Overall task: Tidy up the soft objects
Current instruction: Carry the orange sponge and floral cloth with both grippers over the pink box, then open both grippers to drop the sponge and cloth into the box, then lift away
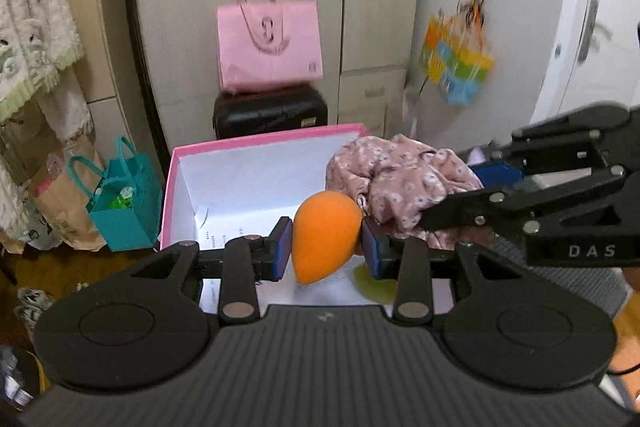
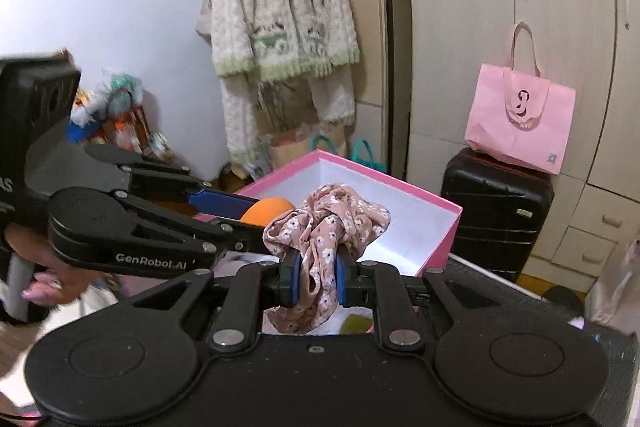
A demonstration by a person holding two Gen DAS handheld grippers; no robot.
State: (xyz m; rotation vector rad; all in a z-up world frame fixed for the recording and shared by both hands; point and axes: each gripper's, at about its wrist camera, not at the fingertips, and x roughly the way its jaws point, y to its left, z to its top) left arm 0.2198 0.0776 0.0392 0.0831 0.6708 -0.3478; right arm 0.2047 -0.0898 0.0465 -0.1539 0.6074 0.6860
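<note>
Left gripper [image 1: 326, 247] pinches orange sponge [image 1: 326, 235], narrow tip pointing down.

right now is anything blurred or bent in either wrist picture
Left wrist view: the multicoloured hanging bag on the white door is motion-smeared, while the orange egg-shaped sponge in the left gripper is sharp. Right wrist view: fisheye bows the wardrobe edges; the pink floral fabric scrunchie stays crisp.

A pink box [image 1: 170, 187] stands open on the dark ribbed surface [image 1: 560, 279]
</note>
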